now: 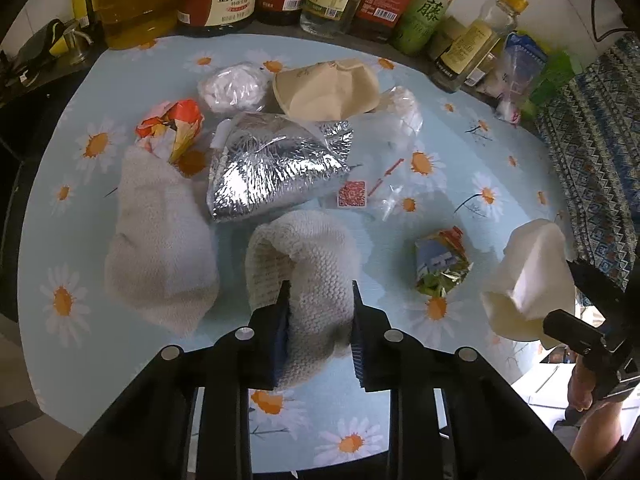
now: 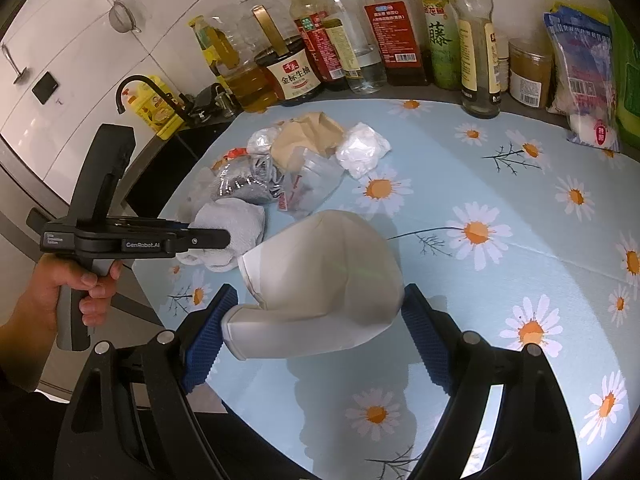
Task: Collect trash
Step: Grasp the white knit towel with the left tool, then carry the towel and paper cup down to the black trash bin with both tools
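A round table (image 1: 460,80) covered in a pale blue daisy-print cloth is seen in both views, with a row of oil and sauce bottles (image 2: 296,68) lined up along its far edge. Near the middle of the table a heap of trash is gathered: a crumpled silver foil bag (image 1: 272,168) lies at the centre, a tan paper wrapper (image 1: 328,88) and a white crumpled plastic ball (image 1: 232,88) are set behind it, and a clear plastic bag (image 1: 396,136) is spread to its right. A white knitted sock (image 1: 160,248) lies to the left of the foil bag, with an orange-and-white wrapper (image 1: 172,124) just beyond its top. A small crumpled green-and-blue wrapper (image 1: 440,264) sits apart on the cloth, to the right.

A second white knitted sock (image 1: 316,272) is clamped between the pads of the left gripper (image 1: 320,308), at the near side of the heap. A cream paper bag (image 2: 320,276) is gripped by the right gripper (image 2: 316,320), held above the cloth. The left gripper's handle is held by a hand (image 2: 76,292).
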`<state>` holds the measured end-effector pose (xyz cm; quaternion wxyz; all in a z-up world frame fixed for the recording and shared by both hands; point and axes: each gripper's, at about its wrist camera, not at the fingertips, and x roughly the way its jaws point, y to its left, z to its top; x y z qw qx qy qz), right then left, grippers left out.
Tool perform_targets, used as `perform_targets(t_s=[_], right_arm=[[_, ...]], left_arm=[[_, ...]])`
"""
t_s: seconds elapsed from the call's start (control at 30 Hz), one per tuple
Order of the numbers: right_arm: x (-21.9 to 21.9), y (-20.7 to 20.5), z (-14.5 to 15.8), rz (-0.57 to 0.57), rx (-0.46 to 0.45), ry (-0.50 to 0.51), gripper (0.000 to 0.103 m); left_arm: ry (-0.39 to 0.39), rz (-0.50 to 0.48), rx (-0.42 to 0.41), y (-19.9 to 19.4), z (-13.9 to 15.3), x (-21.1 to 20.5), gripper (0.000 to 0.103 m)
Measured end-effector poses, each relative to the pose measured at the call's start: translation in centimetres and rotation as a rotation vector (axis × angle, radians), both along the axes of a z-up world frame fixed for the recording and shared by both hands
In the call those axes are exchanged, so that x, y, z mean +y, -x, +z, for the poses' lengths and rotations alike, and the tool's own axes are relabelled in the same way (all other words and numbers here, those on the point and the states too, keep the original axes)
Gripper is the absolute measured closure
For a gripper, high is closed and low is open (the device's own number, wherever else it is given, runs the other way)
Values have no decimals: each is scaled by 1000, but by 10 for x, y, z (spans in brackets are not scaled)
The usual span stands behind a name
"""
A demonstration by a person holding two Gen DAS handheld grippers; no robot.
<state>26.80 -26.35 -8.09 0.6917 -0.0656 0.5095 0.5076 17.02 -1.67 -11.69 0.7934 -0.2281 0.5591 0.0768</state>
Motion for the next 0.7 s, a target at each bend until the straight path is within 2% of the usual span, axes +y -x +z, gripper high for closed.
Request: perform_targets(t_s=[0.27,0.7], right_arm=[[7,21,6,3,-10,-4,20],[38,81,11,41,-6,3,20]], left_arm=[[15,-1,-46,26,15,-1,79],[35,-1,-115,105,42,4,79]])
